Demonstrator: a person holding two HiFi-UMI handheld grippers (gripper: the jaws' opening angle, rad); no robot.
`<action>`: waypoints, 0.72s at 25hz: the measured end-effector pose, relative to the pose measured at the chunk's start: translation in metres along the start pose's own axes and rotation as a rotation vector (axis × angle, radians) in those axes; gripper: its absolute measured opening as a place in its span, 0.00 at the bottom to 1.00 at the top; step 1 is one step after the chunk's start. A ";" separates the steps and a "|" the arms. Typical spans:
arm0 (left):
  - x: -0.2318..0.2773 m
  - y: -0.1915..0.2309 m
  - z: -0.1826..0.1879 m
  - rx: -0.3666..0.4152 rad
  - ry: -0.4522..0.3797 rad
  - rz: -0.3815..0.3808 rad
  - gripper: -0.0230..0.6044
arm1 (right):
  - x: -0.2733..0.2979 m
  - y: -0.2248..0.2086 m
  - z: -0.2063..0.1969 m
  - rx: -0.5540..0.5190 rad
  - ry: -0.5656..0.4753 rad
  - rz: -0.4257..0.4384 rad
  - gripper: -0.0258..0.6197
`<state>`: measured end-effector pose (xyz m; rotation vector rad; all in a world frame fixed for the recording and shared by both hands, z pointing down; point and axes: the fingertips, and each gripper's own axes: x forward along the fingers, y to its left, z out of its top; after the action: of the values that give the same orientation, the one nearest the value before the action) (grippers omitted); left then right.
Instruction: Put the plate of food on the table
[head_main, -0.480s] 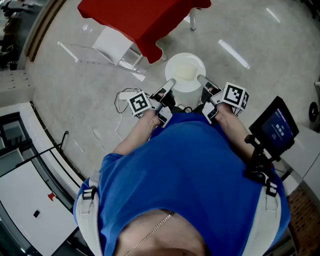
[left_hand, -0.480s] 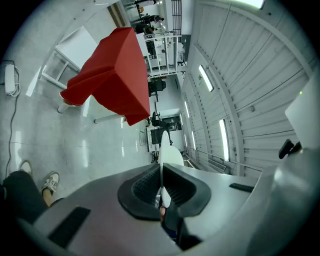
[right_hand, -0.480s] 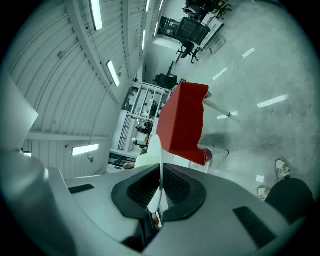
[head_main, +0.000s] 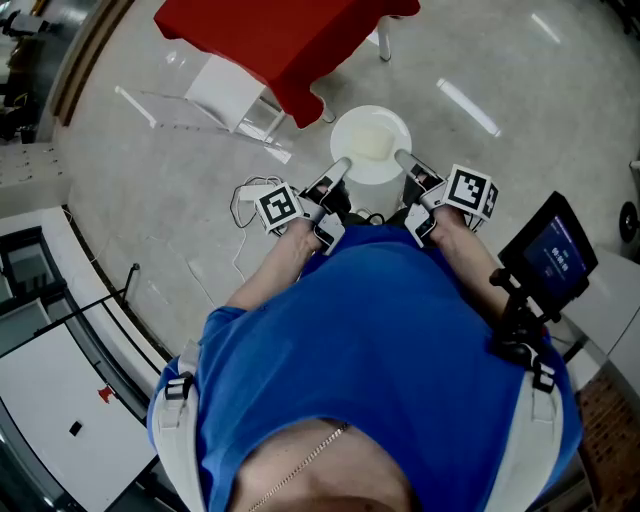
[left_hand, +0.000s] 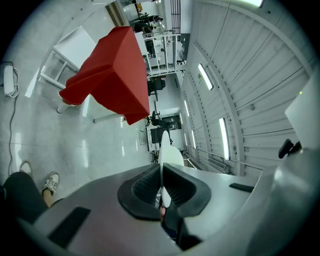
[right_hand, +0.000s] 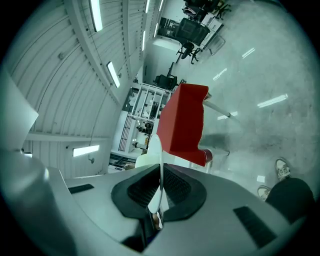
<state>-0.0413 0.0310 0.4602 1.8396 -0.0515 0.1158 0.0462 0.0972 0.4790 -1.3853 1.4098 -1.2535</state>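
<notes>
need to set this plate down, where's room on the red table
The red table shows a bare top up to its near corner; the rest is out of frame. Crowded: white stand left of that corner, floor cable left of the plate.

**What stays out of sight**

In the head view, the red-clothed table runs off the top edge, so its far side is unseen, and the cloth covers most of its legs. The person's blue shirt fills the lower frame. It hides their legs and the rear ends of the left gripper and right gripper. The food on the white plate is only a pale patch, too small to name. Both gripper views show the plate edge-on, so its top face and food cannot be seen. The far racks are too small to make out.
</notes>
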 end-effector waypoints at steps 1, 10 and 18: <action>0.000 0.000 0.000 0.000 0.000 0.000 0.07 | 0.000 0.000 0.000 0.001 -0.002 0.002 0.06; 0.002 -0.002 0.002 0.006 0.008 -0.003 0.07 | 0.001 0.001 0.002 0.007 -0.012 0.006 0.06; -0.007 -0.003 0.001 0.010 -0.045 -0.015 0.07 | 0.003 0.003 0.000 -0.049 0.026 0.010 0.06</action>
<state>-0.0476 0.0302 0.4565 1.8526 -0.0683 0.0642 0.0453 0.0937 0.4760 -1.3975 1.4728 -1.2423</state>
